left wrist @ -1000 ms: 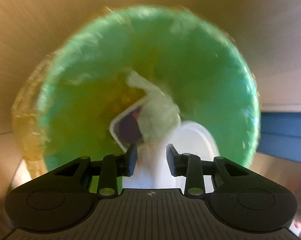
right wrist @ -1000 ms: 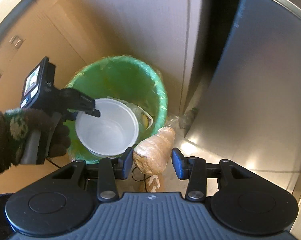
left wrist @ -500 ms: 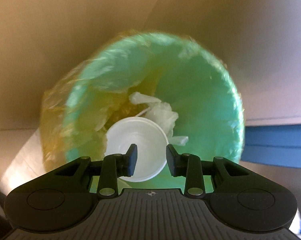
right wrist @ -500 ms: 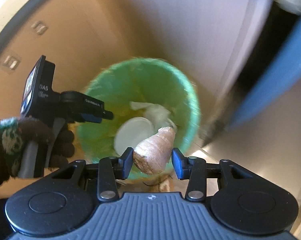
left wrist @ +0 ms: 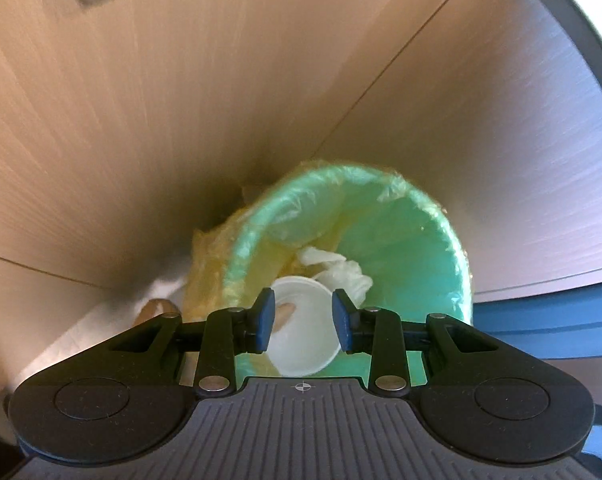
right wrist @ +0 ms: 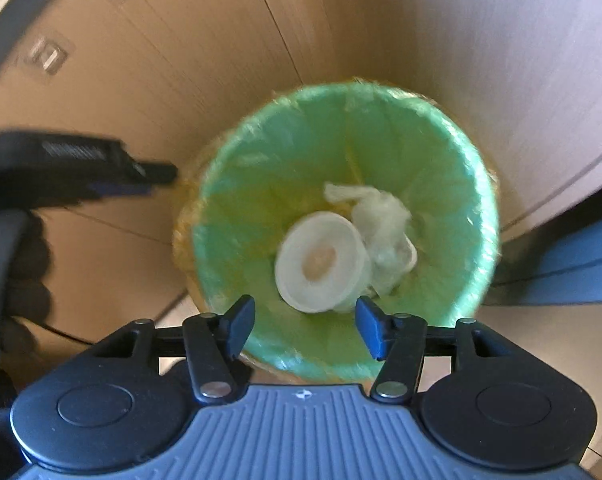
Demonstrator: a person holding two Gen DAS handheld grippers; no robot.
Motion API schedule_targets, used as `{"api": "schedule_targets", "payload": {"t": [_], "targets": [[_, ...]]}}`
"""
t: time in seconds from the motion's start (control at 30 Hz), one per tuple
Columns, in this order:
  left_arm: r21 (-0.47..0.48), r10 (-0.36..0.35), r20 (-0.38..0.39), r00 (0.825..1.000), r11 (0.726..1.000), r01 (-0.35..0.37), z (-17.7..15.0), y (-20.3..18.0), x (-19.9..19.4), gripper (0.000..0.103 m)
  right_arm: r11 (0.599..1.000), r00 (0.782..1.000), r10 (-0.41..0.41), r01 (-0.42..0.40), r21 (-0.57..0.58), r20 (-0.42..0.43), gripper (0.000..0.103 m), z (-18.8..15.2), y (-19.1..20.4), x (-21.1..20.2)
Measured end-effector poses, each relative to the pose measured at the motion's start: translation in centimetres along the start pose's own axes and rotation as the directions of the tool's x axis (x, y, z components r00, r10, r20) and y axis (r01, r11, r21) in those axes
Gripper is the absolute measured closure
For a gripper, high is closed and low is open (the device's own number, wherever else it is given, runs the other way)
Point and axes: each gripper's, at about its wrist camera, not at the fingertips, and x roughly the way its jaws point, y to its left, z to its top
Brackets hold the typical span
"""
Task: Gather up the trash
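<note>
A green-lined trash bin stands on the floor against wooden cabinets; it also shows in the left wrist view. Inside lie a white plastic bowl, crumpled white wrap and a tan ginger piece resting in the bowl. The bowl, the ginger and the wrap show in the left wrist view too. My right gripper is open and empty above the bin's near rim. My left gripper is open and empty, higher above the bin; it appears at the left of the right wrist view.
Wooden cabinet fronts rise behind the bin, with small handles. A blue panel lies to the right of the bin. A tan scrap lies on the floor left of the bin.
My right gripper has opened and the ginger has dropped into the white bowl in the bin. My left gripper, which released the bowl earlier, has pulled up and back from the bin.
</note>
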Motion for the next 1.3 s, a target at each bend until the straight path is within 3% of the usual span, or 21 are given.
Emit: {"api": "schedule_targets", "payload": {"t": [0.2, 0.4, 0.57, 0.7, 0.8, 0.93, 1.13, 1.3], "targets": [[0.098, -0.046, 0.045, 0.998, 0.994, 0.042, 1.1, -1.3, -5.0, 0.068, 0.995, 0.997, -0.072, 0.073, 0.062, -0.017, 0.047, 0.6, -2.3, -0.9], [0.194, -0.114, 0.135, 0.984, 0.977, 0.087, 3.5, -3.3, -11.6, 0.068, 0.995, 0.989, -0.090, 0.084, 0.053, 0.115, 0.045, 4.2, -1.1, -4.7], [0.235, -0.165, 0.314, 0.935, 0.968, 0.092, 6.9, -4.2, -18.5, 0.068, 0.997, 0.957, -0.073, 0.074, 0.006, 0.280, 0.039, 8.5, 2.8, -8.1], [0.309, -0.153, 0.470, 0.869, 0.951, 0.000, 9.9, -3.7, -24.0, 0.068, 0.997, 0.921, -0.037, 0.063, -0.054, 0.388, 0.037, 11.8, 6.4, -10.9], [0.279, -0.077, 0.546, 0.834, 0.956, -0.094, 12.9, -2.3, -25.9, 0.068, 0.991, 0.889, -0.013, 0.071, -0.110, 0.458, 0.034, 13.7, 9.2, -13.2], [0.160, 0.014, 0.588, 0.809, 0.978, -0.133, 16.7, 1.0, -26.6, 0.068, 0.983, 0.855, -0.021, 0.113, -0.146, 0.518, 0.028, 16.1, 12.2, -15.3], [0.111, 0.021, 0.620, 0.784, 0.987, -0.114, 22.0, 5.2, -27.1, 0.068, 0.983, 0.846, -0.055, 0.140, -0.121, 0.530, 0.027, 18.9, 14.4, -16.4], [0.091, 0.018, 0.605, 0.796, 0.992, -0.092, 26.5, 8.0, -26.3, 0.068, 0.982, 0.835, -0.071, 0.153, -0.107, 0.545, 0.027, 21.0, 16.1, -16.7]]}}
